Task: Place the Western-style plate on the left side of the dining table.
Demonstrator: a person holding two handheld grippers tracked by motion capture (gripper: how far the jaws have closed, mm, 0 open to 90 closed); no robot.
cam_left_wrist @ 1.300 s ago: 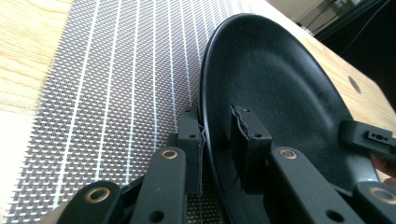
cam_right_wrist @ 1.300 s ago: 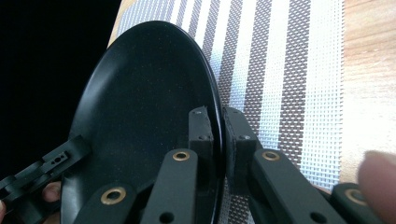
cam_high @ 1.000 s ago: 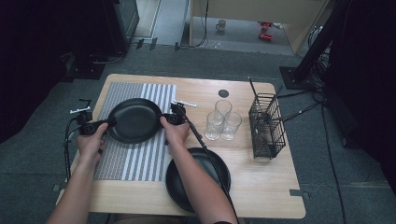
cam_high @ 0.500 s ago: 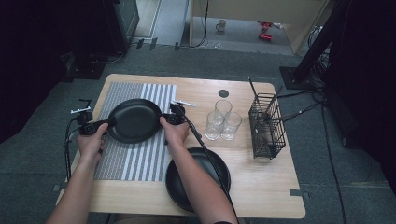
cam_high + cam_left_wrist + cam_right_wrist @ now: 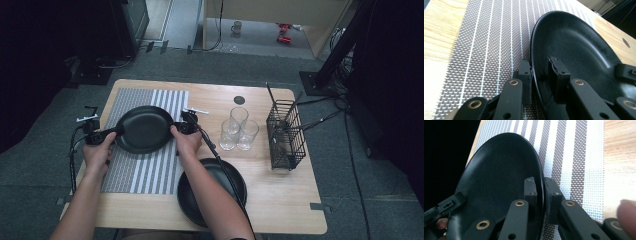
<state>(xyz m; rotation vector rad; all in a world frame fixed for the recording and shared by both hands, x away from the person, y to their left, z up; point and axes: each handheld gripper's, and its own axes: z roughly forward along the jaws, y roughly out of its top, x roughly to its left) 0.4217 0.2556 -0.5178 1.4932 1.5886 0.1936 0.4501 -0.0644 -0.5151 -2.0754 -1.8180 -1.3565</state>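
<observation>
A black plate (image 5: pixel 145 129) is over the striped placemat (image 5: pixel 145 170), held at opposite edges by both grippers. My left gripper (image 5: pixel 118 131) grips its left rim; in the left gripper view the plate (image 5: pixel 579 50) has its rim between the jaws of that gripper (image 5: pixel 541 72), one pad outside and one inside. My right gripper (image 5: pixel 175 127) is at the right rim. The right gripper view shows this gripper (image 5: pixel 541 192) shut tight on the edge of the plate (image 5: pixel 499 170). I cannot tell whether the plate rests on the mat or hangs just above it.
A second black plate (image 5: pixel 237 187) lies at the table's front, partly under my right forearm. Three clear glasses (image 5: pixel 239 116) stand right of the mat. A black wire basket (image 5: pixel 286 135) stands further right. A dark round cap (image 5: pixel 239 100) sits at the back.
</observation>
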